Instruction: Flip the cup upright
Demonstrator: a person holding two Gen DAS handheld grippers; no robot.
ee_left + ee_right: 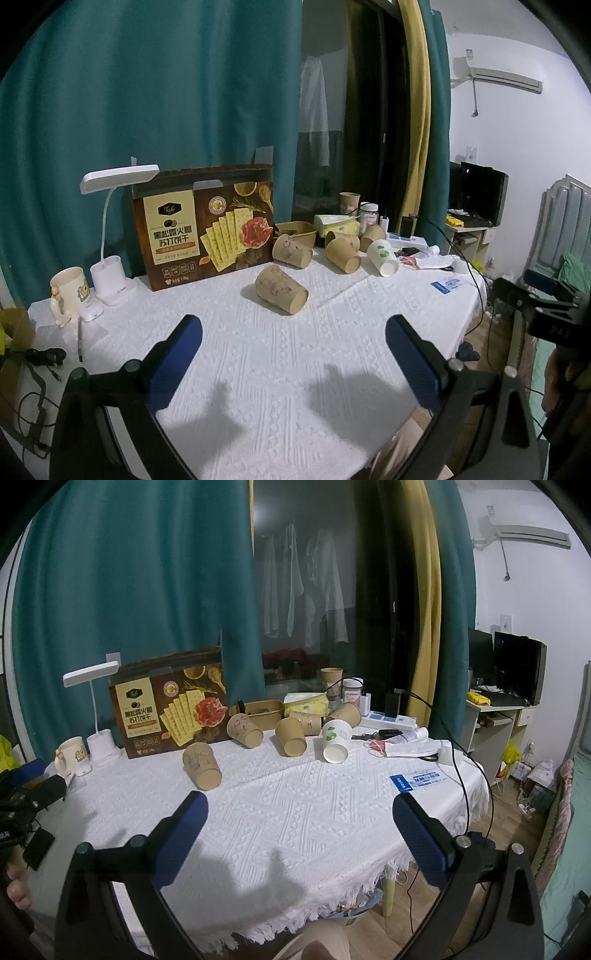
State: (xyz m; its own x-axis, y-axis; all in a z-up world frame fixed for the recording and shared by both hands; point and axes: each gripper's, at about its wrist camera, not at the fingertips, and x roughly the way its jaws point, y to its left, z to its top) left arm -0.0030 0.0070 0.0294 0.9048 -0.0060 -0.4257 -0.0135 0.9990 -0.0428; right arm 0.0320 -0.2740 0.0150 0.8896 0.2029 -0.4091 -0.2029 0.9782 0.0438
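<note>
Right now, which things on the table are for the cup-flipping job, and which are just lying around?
For the job:
- nearest brown cup on its side
- other tipped brown cups
- tipped white cup
- left claw and right claw, both open

Just lying around:
- cracker box
- desk lamp
- mug
- tissue box
- blue card

Brown printed cup (281,290), white woven tablecloth (280,369), blue fingers (177,360).

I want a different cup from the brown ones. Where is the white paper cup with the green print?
The white paper cup lies on its side at the right end of the tipped cups, beside a brown cup, in front of the tissue box.
</note>
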